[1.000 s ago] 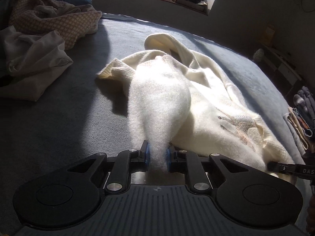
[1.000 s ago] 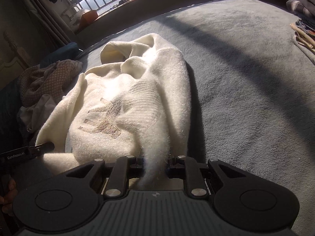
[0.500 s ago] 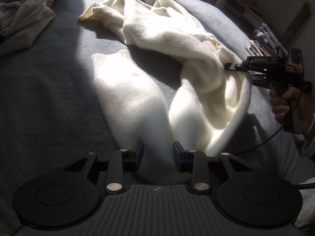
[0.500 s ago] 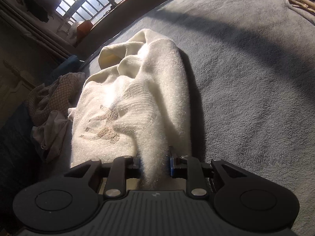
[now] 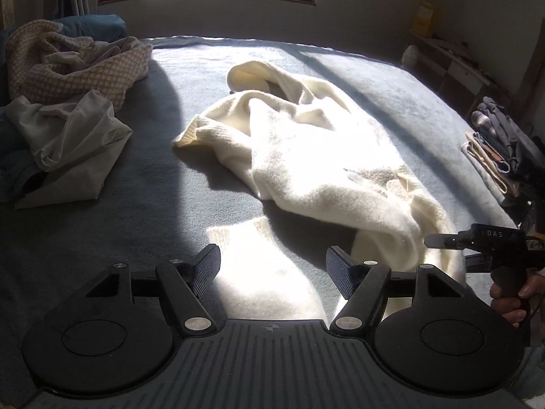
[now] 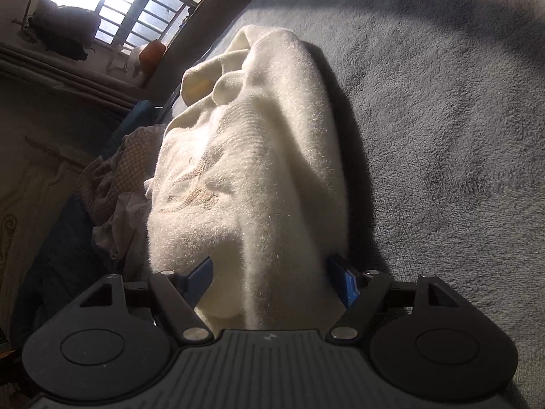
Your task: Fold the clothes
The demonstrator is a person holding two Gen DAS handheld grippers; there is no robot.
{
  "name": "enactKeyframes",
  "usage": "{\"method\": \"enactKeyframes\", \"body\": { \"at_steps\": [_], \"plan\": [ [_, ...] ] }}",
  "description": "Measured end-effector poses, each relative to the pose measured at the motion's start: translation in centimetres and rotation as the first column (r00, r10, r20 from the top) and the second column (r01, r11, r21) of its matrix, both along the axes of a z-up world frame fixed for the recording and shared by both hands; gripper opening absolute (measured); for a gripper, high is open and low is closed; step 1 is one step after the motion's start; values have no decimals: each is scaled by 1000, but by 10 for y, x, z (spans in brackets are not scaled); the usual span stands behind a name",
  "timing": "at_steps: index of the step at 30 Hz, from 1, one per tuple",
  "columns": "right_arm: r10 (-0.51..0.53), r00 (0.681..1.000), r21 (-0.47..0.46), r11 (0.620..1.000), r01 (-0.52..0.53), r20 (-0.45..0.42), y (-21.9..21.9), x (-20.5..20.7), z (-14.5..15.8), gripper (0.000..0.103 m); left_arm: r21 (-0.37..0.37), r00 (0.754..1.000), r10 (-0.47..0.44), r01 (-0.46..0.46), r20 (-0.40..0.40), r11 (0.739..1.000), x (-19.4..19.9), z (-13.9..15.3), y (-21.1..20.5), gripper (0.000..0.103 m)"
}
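Claws: I see left gripper and right gripper both opening, sweater cloth between unpressed
Sweater: cream sweater crumpled mid-bed
Surface: grey-blue blanket, sunlit
Room: barred window, clothes pile

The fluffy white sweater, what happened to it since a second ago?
Both grippers let go of the white sweater. The left gripper and right gripper were pinching it; now their jaws are opening, with fabric lying loose between them. The pile of clothes on the grey bed looks unchanged.
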State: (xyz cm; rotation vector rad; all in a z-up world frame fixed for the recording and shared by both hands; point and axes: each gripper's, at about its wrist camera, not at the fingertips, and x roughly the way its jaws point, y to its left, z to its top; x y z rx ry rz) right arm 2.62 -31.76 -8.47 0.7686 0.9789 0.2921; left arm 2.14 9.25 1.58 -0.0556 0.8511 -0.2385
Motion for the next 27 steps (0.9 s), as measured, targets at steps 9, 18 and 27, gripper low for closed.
{"method": "enactKeyframes", "body": {
  "at_steps": [9, 18, 27],
  "plan": [
    [-39, 999, 85, 996, 42, -36, -10, -34, -3, 77, 149, 983, -143, 125, 116, 981, 62, 0, -87, 70],
    [-116, 976, 281, 945, 165, -184, -39, -64, -35, 77, -166, 982, 130, -152, -139, 974, 96, -27, -40, 75],
    [-8, 987, 359, 931, 67, -163, 4, -35, -58, 84, -200, 939, 253, -301, -233, 932, 143, -64, -19, 78]
  ]
}}
